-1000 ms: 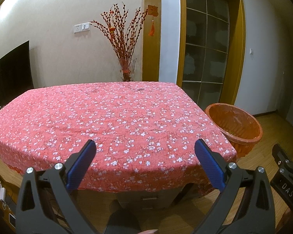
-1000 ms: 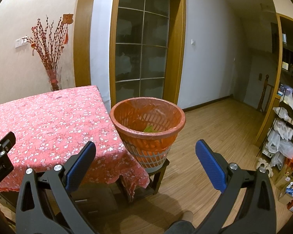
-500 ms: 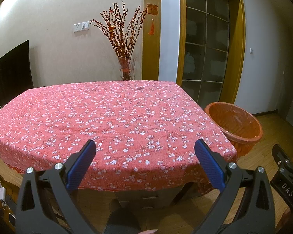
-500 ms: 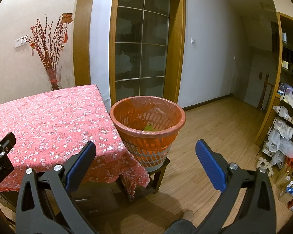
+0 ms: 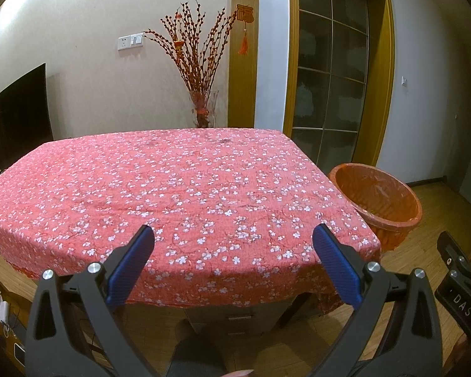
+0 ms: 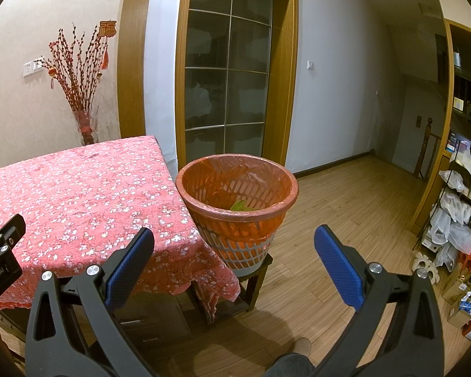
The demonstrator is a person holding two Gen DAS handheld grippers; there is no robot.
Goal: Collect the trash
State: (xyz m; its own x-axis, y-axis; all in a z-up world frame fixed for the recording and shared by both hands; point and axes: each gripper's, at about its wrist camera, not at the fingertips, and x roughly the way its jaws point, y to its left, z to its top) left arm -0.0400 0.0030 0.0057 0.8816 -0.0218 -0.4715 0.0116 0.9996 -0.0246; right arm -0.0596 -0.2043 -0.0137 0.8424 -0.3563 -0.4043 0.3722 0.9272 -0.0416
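Orange-lined bin [image 6: 237, 207]: on a low stool just right of my table [image 5: 172, 194]; green scrap [image 6: 240, 204] inside.
Left gripper [image 5: 234, 245]: my fingers wide apart, holding nothing.
Right gripper [image 6: 234, 245]: wide apart, holding nothing, near the bin.

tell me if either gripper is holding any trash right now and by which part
Nothing is held. The left gripper and right gripper are both wide open with nothing between the fingers.

A red cloth [image 5: 185, 194] printed with small white blossoms covers the desk [image 5: 241, 317] and hangs over its edges. Beside the desk's right end, a low dark stool [image 6: 254, 279] on the wooden floor [image 6: 354, 213] carries an orange-lined basket [image 6: 245, 248].
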